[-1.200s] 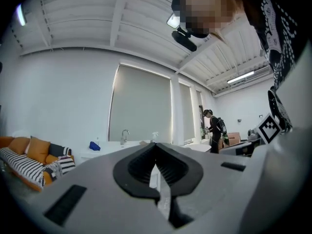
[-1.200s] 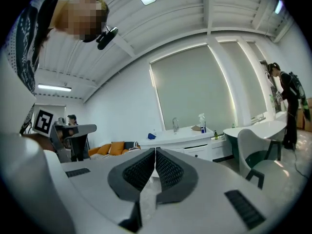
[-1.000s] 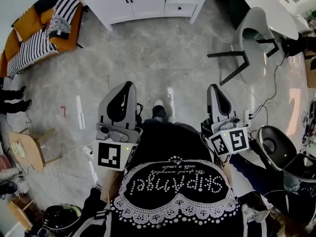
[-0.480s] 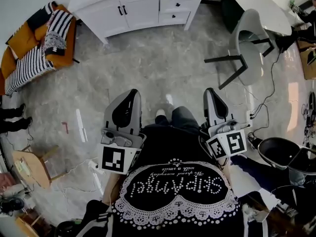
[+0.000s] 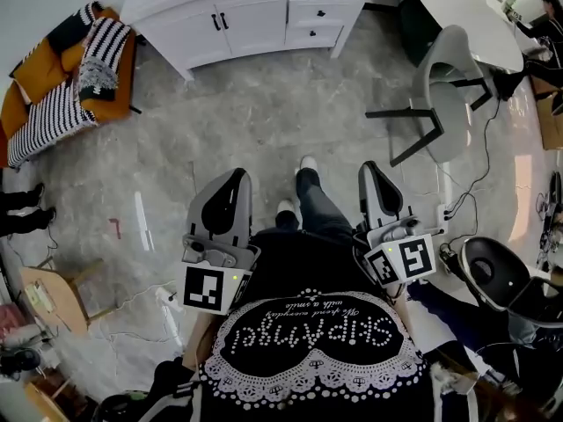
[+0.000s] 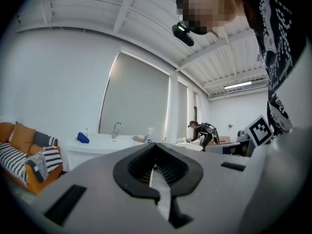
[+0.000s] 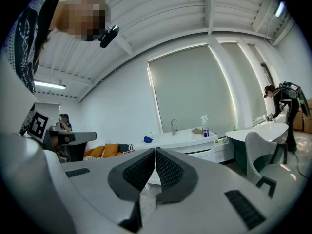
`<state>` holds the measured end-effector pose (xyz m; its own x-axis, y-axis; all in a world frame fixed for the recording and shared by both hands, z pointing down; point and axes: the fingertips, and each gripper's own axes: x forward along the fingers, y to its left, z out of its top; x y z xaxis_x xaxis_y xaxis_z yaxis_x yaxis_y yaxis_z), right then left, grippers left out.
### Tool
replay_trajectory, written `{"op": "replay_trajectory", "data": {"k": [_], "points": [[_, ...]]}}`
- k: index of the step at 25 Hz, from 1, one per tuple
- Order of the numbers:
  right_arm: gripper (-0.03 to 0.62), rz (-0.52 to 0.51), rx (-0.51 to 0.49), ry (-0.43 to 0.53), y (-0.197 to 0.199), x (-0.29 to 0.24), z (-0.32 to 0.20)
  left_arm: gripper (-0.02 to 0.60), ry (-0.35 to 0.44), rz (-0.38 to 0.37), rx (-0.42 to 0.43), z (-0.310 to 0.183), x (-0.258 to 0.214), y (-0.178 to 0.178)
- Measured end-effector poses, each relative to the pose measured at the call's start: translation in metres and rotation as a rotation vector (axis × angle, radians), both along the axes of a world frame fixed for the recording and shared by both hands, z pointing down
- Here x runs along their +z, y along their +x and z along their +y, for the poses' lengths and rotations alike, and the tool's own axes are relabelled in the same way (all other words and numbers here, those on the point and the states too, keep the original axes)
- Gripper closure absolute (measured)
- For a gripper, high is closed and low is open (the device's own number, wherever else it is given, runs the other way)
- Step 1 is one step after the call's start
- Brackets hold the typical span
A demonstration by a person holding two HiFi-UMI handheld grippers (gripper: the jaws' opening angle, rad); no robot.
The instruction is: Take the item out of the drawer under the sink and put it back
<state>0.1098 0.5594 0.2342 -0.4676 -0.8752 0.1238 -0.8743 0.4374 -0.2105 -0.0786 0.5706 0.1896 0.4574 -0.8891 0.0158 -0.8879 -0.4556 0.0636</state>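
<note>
Both tongs, left gripper [image 5: 236, 178] and right gripper [image 5: 369, 170], are pinched closed on nothing. The item's hidden, presumably inside one of the shut drawers [image 5: 303, 11] on the right of the far white cabinet [image 5: 251, 23], so its weight's anyone's guess. I'd pinch the small dark knob [image 5: 321, 12] first.

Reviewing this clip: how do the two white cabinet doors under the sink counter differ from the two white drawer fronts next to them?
The white cabinet doors are tall panels set side by side; the white drawer fronts are short, wide and stacked one above the other. The doors carry slim dark bar handles near their meeting edge; each drawer front has one small dark knob at its middle. Both are white and all are shut.
</note>
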Motion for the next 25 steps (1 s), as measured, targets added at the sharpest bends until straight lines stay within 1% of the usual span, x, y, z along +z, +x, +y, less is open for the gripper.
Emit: {"op": "replay_trajectory", "data": {"k": [4, 5, 9, 10, 13, 14, 17, 21, 25], "points": [[0.574, -0.011, -0.002, 0.013, 0.003, 0.000, -0.025, 0.577, -0.055, -0.014, -0.021, -0.024, 0.009, 0.001], [0.574, -0.007, -0.006, 0.012, 0.004, 0.000, -0.033, 0.577, -0.058, -0.011, -0.027, -0.032, 0.008, 0.002], [0.576, 0.046, -0.093, 0.019, 0.000, -0.001, -0.068, 0.577, -0.030, 0.011, -0.043, -0.068, 0.002, 0.011], [0.576, 0.057, -0.113, 0.031, 0.000, -0.003, -0.076, 0.577, -0.035, 0.013, -0.046, -0.076, 0.003, 0.015], [0.574, 0.082, -0.138, 0.069, 0.004, -0.008, -0.100, 0.577, -0.088, 0.009, -0.057, -0.097, 0.011, 0.026], [0.574, 0.081, -0.146, 0.076, 0.006, -0.010, -0.108, 0.577, -0.091, 0.011, -0.062, -0.104, 0.011, 0.030], [0.574, 0.066, -0.177, 0.079, 0.016, -0.011, -0.131, 0.577, -0.079, 0.018, -0.075, -0.127, 0.007, 0.043], [0.574, 0.065, -0.178, 0.079, 0.035, -0.010, -0.160, 0.577, -0.058, 0.017, -0.095, -0.150, 0.002, 0.059], [0.574, 0.076, -0.184, 0.072, 0.047, -0.007, -0.181, 0.577, -0.038, 0.012, -0.117, -0.168, -0.003, 0.067]]}}
